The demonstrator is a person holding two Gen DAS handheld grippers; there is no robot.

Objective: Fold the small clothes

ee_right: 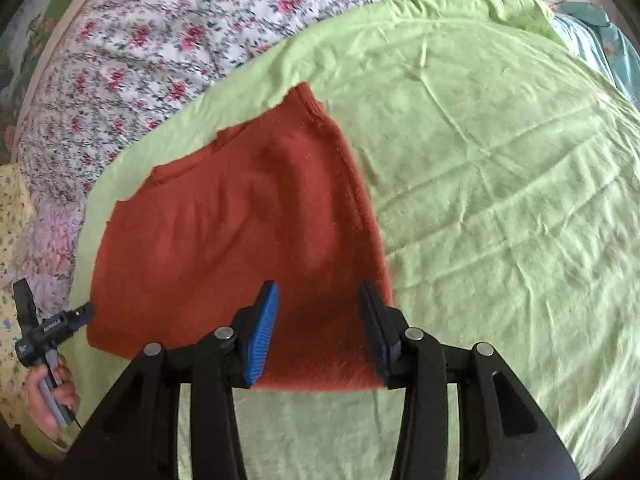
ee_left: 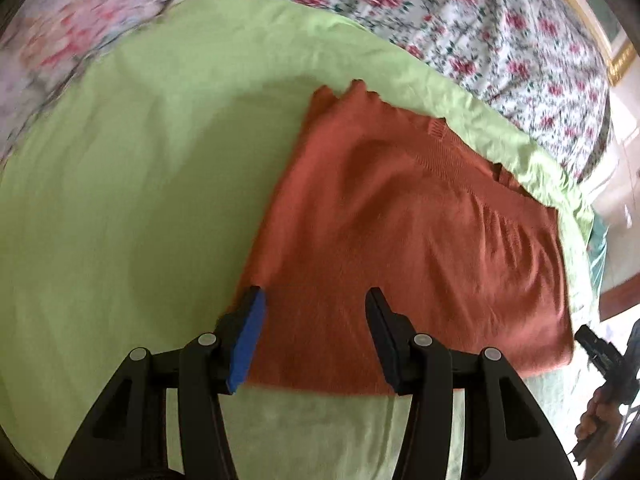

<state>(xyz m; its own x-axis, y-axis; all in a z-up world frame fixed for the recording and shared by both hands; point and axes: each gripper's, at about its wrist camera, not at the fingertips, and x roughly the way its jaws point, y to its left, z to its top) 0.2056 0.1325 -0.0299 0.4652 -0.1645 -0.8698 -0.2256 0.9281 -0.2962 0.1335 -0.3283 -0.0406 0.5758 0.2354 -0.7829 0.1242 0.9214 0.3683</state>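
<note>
Rust-red knit garment point(ee_left: 400, 240) lying flat on lime-green sheet point(ee_left: 120, 200), spread over floral bedcover point(ee_left: 500, 40). Left gripper point(ee_left: 316, 332) above near-left corner, jaws apart, nothing clamped. Right gripper point(ee_right: 318, 328) over near-right corner, jaws likewise apart, empty.

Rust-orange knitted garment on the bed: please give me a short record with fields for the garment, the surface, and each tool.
garment: rust-orange knitted garment, lying flat, partly folded
surface: light green cloth spread over a floral bedsheet
left tool: open, above the garment's near left corner, holding nothing
right tool: open, above the garment's near right corner, holding nothing
</note>
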